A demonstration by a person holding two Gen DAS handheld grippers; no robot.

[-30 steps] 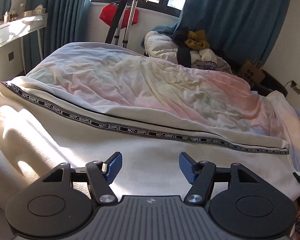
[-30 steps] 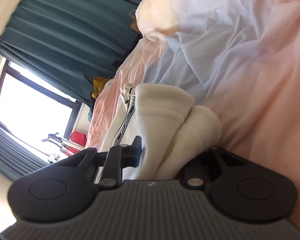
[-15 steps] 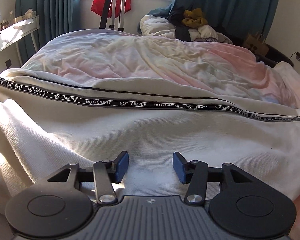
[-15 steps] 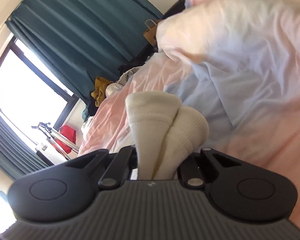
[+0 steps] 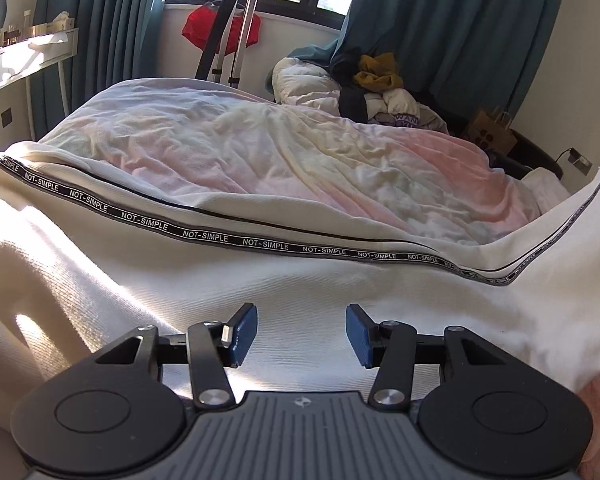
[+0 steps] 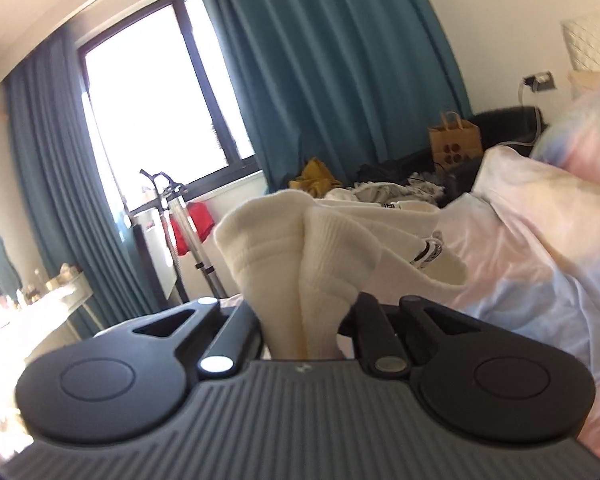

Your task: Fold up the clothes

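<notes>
- The right gripper [image 6: 304, 312] is clamped on a bunched double fold of the cream garment [image 6: 300, 248], thick ribbed knit that bulges above the jaws in two rounded lobes; the cloth fills the gap entirely, so the grip looks secure.
- The left gripper [image 5: 300, 334] stands with its blue pads [image 5: 244, 332] wide apart and nothing between them, hovering low over the spread part of the same cream garment [image 5: 300, 292].
- From there the garment lies across the near side of the bed [image 5: 284, 160], its edge marked by a black tape printed NOT-SIMPLE [image 5: 236, 238]; at the right of the left view the cloth and tape rise steeply off the bed (the end the right gripper holds, as I judge it).
- Handling: soft, limp and fairly weighty for cloth; it will sag and drape between holds, not keep a shape. The ribbing gives friction, so slipping is unlikely, but a thin pinch may gather only one layer.
- Best holds, in my judgement: along the taped edge or at a corner, where the fabric is firmer and the line gives a straight guide for a fold.
- Beyond the bed sit a heap of other clothes [image 5: 380, 92] and teal curtains [image 6: 340, 60].
</notes>
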